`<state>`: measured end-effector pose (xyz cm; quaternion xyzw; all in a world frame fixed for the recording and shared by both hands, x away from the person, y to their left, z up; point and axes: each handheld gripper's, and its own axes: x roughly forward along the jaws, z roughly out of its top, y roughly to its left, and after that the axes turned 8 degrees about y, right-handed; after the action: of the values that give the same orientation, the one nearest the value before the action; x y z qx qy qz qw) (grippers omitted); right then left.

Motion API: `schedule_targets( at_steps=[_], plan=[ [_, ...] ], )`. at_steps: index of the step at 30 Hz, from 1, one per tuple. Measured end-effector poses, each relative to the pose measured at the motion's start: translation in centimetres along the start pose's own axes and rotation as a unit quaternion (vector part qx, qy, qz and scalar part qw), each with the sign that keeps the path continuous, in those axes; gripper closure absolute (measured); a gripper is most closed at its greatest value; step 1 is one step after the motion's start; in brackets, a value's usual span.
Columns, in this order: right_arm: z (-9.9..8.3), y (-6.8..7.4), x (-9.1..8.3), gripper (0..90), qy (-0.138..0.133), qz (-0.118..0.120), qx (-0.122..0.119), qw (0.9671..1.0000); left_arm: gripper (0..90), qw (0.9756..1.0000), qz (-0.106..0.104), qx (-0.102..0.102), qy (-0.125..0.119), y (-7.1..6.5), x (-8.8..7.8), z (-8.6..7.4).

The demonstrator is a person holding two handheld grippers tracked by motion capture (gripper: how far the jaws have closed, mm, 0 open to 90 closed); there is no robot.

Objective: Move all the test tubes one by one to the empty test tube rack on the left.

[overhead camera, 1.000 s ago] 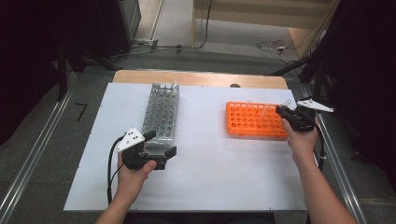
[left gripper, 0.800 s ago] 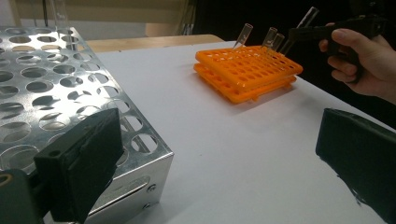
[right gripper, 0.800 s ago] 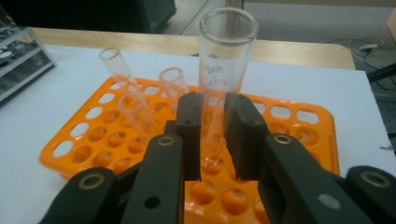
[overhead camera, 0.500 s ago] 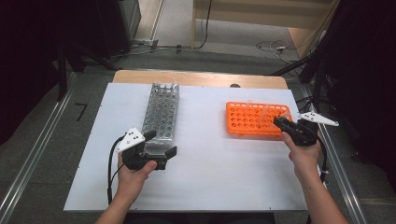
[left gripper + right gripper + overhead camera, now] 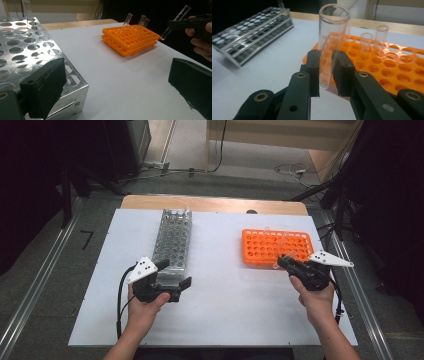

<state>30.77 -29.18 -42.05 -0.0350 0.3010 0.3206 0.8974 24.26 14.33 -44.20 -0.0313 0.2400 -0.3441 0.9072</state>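
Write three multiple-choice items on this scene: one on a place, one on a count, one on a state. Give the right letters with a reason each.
1. Where does the metal rack stand relative to the orange rack in the high view?
A. To its left
B. To its right
C. On top of it

2. How many glass tubes stand in the orange rack in the left gripper view?
A. None
B. Three
C. Seven

3. What is the state of the right gripper?
A. Open over the metal rack
B. Shut on nothing
C. Shut on a glass test tube

Answers: 1 A, the metal rack lies on the white board's left half, the orange one on its right. 2 B, three tubes rise from the far side. 3 C, the right gripper view shows both jaws pressing the tube's sides, clear of the rack.
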Motion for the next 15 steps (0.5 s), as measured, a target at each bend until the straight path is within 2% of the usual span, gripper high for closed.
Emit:
schedule_targets(
  at_steps=[8, 9, 15],
  plan=[
    [-0.5, 2.2, 0.8, 74.0, 0.014, 0.03, -0.025, 0.9991, 1.3, 1.0, -0.006, 0.006, 0.002, -0.6, 0.3, 0.1],
    [-0.6, 2.8, 1.1, 73.9, 0.017, 0.039, -0.032, 0.9986, 1.3, 1.0, -0.006, 0.007, 0.002, -0.6, 0.3, 0.1],
    [-0.6, 4.5, 1.8, 73.9, 0.023, 0.06, -0.05, 0.9967, 1.3, 0.9999, -0.012, 0.01, 0.002, -1.0, 0.5, 0.3]
  ],
)
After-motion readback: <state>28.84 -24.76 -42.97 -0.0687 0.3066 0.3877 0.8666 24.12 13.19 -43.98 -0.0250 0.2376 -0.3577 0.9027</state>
